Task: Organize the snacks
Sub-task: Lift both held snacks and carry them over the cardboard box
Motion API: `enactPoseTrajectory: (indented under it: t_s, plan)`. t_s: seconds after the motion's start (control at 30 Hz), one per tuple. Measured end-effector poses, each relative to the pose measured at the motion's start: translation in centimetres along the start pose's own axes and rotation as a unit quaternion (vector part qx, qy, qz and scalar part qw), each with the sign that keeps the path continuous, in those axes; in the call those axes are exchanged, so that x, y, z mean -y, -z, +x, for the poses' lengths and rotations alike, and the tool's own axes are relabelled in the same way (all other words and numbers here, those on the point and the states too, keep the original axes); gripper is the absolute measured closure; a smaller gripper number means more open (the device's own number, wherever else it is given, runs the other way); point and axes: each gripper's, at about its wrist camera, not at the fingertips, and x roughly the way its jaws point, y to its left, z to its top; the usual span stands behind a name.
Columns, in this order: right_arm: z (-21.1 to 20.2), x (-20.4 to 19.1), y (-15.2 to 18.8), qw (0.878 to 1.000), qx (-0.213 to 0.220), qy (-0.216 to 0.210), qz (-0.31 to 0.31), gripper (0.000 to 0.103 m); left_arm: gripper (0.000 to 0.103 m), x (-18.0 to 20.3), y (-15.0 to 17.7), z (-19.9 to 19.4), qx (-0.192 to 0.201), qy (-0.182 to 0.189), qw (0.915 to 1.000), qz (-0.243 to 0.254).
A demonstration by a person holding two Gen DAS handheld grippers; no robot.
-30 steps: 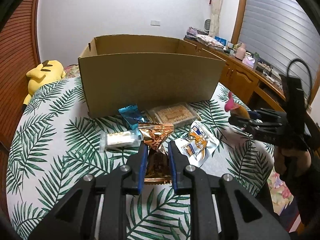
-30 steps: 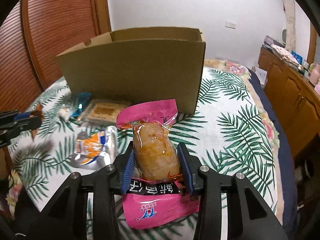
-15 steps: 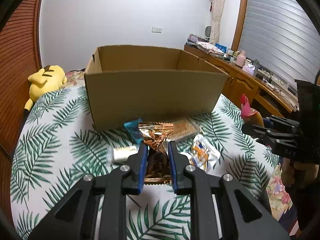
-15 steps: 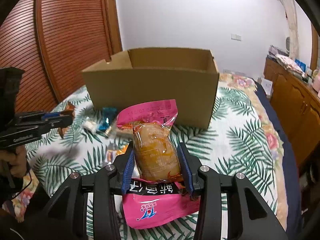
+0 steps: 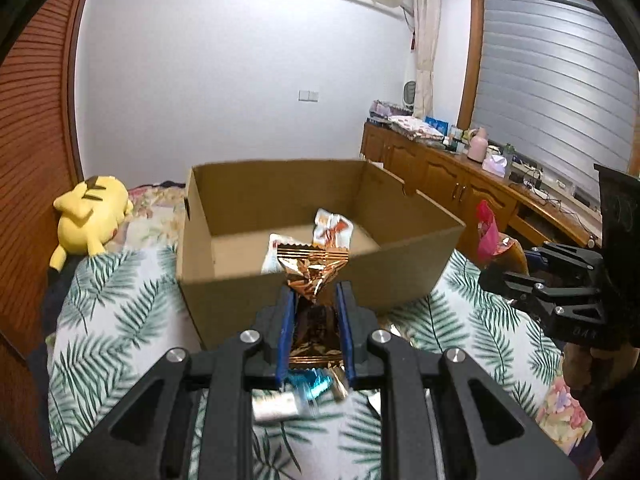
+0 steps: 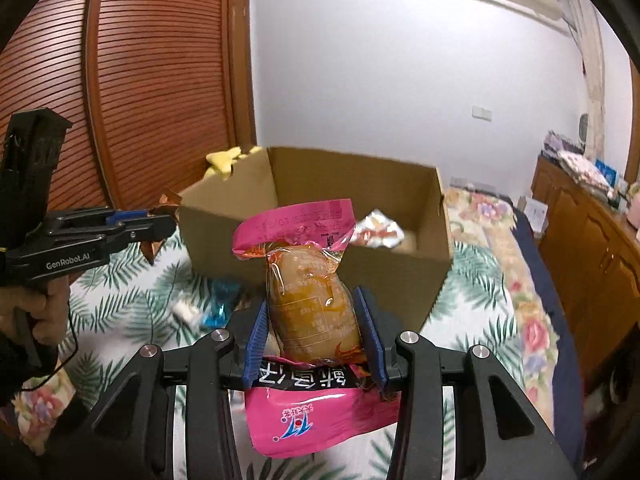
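Note:
My left gripper [image 5: 313, 296] is shut on a copper foil snack packet [image 5: 314, 276], held above the table just in front of the open cardboard box [image 5: 396, 280]. My right gripper [image 6: 314, 312] is shut on a pink and clear pouch [image 6: 310, 300] with a brown food piece inside, raised before the same box [image 6: 224, 236]. White and orange wrappers [image 5: 332, 228] lie inside the box. In the right wrist view the left gripper [image 6: 166, 220] shows at the left with its copper packet. In the left wrist view the right gripper [image 5: 490, 276] shows at the right with its pink pouch [image 5: 488, 232].
A blue packet [image 5: 310, 384] and a white packet [image 5: 276, 408] lie on the palm-leaf tablecloth [image 5: 108, 328] under my left fingers. A yellow plush toy [image 5: 90, 216] rests at the far left. Wooden cabinets [image 5: 452, 184] with clutter run along the right; a slatted wooden door [image 6: 152, 92] stands on the left.
Both grippers have risen with their snacks and tipped downward, so the inside of the box and its wrappers now show. The loose snacks on the table have slid under the fingers.

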Motion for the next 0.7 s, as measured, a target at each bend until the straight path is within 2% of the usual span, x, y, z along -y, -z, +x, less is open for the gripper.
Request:
enactPoseTrajectory:
  t_s: [0.27, 0.5, 0.7]
  plan:
    - [2.4, -0.1, -3.6, 1.0, 0.016, -0.001, -0.024, 0.061, 0.085, -1.1, -2.9, 1.9, 0.016, 0.001, 0.9999, 0.004]
    - [5.0, -0.1, -5.6, 0.999, 0.022, -0.003, -0.035, 0.061, 0.085, -2.0, -5.0, 4.0, 0.037, 0.015, 0.9992, -0.001]
    - [7.5, -0.2, -7.0, 0.999, 0.023, 0.002, -0.047, 0.061, 0.085, -3.0, -5.9, 6.3, 0.037, 0.015, 0.9992, -0.003]
